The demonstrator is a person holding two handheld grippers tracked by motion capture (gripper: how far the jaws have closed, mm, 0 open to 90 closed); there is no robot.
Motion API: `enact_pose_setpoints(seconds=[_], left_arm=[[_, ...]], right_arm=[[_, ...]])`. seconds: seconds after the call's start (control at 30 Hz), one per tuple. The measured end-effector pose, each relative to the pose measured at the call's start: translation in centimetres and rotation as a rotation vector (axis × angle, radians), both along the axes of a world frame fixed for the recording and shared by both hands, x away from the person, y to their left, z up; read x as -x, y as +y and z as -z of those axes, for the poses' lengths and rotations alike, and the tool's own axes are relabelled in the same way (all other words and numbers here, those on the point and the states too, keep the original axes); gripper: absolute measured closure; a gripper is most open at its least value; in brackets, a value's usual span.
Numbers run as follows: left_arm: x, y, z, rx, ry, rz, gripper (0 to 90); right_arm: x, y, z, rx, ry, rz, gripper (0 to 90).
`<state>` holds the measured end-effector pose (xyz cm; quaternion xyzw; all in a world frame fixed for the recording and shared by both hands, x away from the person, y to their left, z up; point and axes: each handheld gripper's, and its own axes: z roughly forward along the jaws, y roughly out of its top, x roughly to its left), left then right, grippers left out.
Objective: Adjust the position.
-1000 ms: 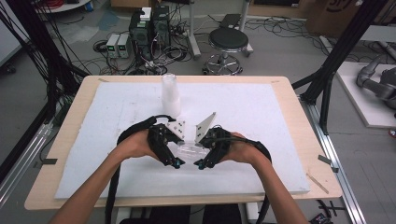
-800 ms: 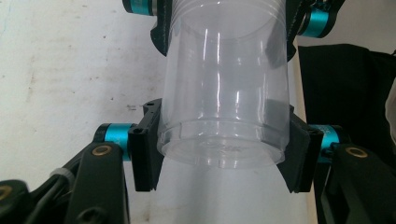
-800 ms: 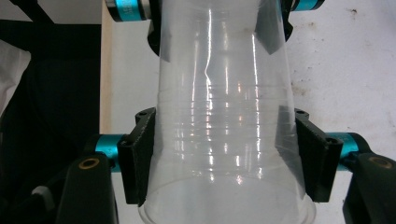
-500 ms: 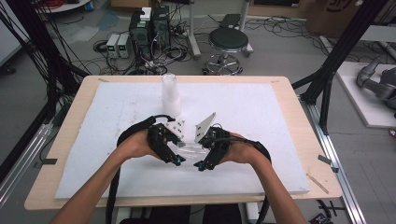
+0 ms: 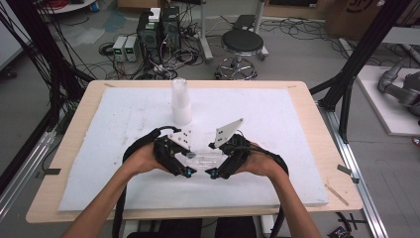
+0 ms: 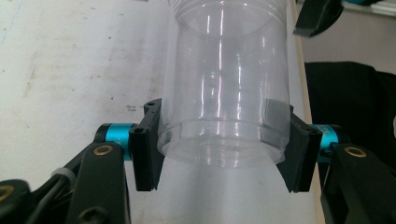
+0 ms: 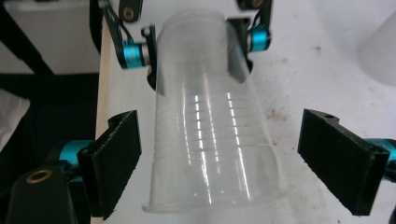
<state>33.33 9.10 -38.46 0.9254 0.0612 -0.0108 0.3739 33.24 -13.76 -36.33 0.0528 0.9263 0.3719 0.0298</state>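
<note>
Left gripper view has the left gripper [image 6: 219, 151] with its jaws pressed against both sides of a clear plastic cup [image 6: 229, 88], gripping it low, near the narrow base. Right gripper view shows the right gripper [image 7: 229, 161] with its jaws spread wide on either side of the same cup's rim end, touching nothing; the cup lies on its side between them, its mouth toward this camera.

High view puts the cup [image 5: 204, 158] between the two hands, low over the near middle of the worktop [image 5: 297, 129]; whether it rests on the white surface I cannot tell. A stack of similar cups [image 5: 181, 101] stands upright farther back, well apart from the hands.

My judgement: the cup is very light, thin-walled and springy, so it will buckle or crack under a hard squeeze, and its smooth wall will slide in the jaws. The ridged band and rolled rim are the stiffest places, and the base corner is firm too. A gentle hold at the rim or just below it should carry it safely; pinching the middle of the wall would likely crush it
</note>
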Motion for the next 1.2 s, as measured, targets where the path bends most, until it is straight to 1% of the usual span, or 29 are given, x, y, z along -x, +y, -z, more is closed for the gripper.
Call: enact_pose_setpoints(seconds=[0.03,0.07,0.13,0.2,0.27,0.3,0.33,0.37,0.4,0.43,0.47,0.5,0.53,0.57,0.63,0.67,0.7,0.73,0.77,0.83,0.87,0.97,1.0,1.03,1.07,1.1,1.13,1.2], left_arm=[[0.1,0.2,0.3,0.029,0.004,-0.011,41.8],[0.3,0.7,0.6,0.059,-0.006,-0.027,41.8],[0.4,1.3,1.0,0.112,-0.014,-0.033,41.8],[0.5,1.9,1.3,0.164,-0.017,-0.056,41.8],[0.6,2.5,1.6,0.225,-0.02,-0.073,41.8],[0.6,2.9,1.8,0.258,-0.022,-0.079,41.8],[0.6,3.2,1.9,0.298,-0.018,-0.091,41.8],[0.6,3.2,1.9,0.298,-0.018,-0.091,41.8],[0.6,3.5,2.1,0.342,-0.012,-0.101,41.8],[0.4,4.1,2.4,0.421,-0.003,-0.115,41.8],[0.4,4.3,2.6,0.46,0.0,-0.118,41.8],[0.4,4.5,2.7,0.49,-0.007,-0.116,41.8],[0.4,4.6,2.7,0.515,-0.009,-0.113,41.8],[0.4,4.7,2.7,0.536,-0.016,-0.111,41.8],[0.3,4.8,2.6,0.586,-0.021,-0.101,41.8],[0.4,4.9,2.6,0.601,-0.02,-0.1,41.8],[0.4,4.9,2.5,0.608,-0.021,-0.1,41.8],[0.4,4.9,2.5,0.608,-0.021,-0.1,41.8],[0.4,5.0,2.5,0.619,-0.018,-0.103,41.8],[0.4,5.0,2.5,0.614,-0.019,-0.104,41.8],[0.3,5.0,2.5,0.615,-0.012,-0.103,41.8],[0.3,4.9,2.5,0.636,0.003,-0.102,41.8],[0.3,4.9,2.5,0.636,0.003,-0.102,41.8],[0.3,4.9,2.4,0.647,0.011,-0.1,41.8],[0.4,4.8,2.3,0.659,0.01,-0.102,41.8],[0.4,4.7,2.3,0.674,0.012,-0.1,41.8],[0.4,4.7,2.3,0.674,0.012,-0.1,41.8],[0.5,4.5,2.2,0.701,0.02,-0.1,41.9]], right_arm=[[0.0,-0.2,-0.1,-0.022,0.003,0.005,13.6],[0.0,-0.7,-0.4,-0.083,-0.006,0.022,13.6],[0.0,-1.2,-0.7,-0.145,-0.003,0.031,13.5],[-0.1,-1.9,-0.9,-0.219,0.006,0.048,13.6],[-0.1,-2.6,-1.0,-0.272,0.008,0.063,13.6],[-0.1,-2.9,-1.1,-0.294,0.013,0.074,13.6],[-0.1,-3.2,-1.2,-0.316,0.007,0.076,13.6],[-0.1,-3.4,-1.3,-0.336,0.002,0.081,13.6],[-0.1,-3.4,-1.3,-0.336,0.002,0.081,13.6],[0.0,-3.8,-1.4,-0.372,0.013,0.084,13.6],[0.0,-3.9,-1.4,-0.385,0.011,0.083,13.6],[0.1,-4.1,-1.4,-0.396,0.015,0.086,13.6],[0.1,-4.2,-1.4,-0.409,0.007,0.085,13.6],[0.1,-4.3,-1.3,-0.425,0.017,0.083,13.6],[0.1,-4.5,-1.1,-0.455,0.007,0.088,13.6],[0.1,-4.6,-1.0,-0.466,0.017,0.089,13.6],[0.1,-4.6,-0.9,-0.476,0.011,0.094,13.6],[0.1,-4.6,-0.9,-0.476,0.011,0.094,13.6],[0.1,-4.7,-0.6,-0.488,0.01,0.102,13.6],[0.1,-4.7,-0.5,-0.497,0.005,0.1,13.6],[0.2,-4.7,-0.3,-0.505,0.01,0.106,13.6],[0.2,-4.7,0.0,-0.51,0.01,0.107,13.7],[0.2,-4.7,0.0,-0.51,0.01,0.107,13.7],[0.2,-4.7,0.1,-0.516,0.011,0.106,13.7],[0.2,-4.7,0.1,-0.522,0.014,0.109,13.7],[0.2,-4.5,0.3,-0.539,0.022,0.103,13.7],[0.2,-4.5,0.3,-0.539,0.022,0.103,13.7],[0.2,-4.2,0.4,-0.566,0.028,0.096,13.8]])
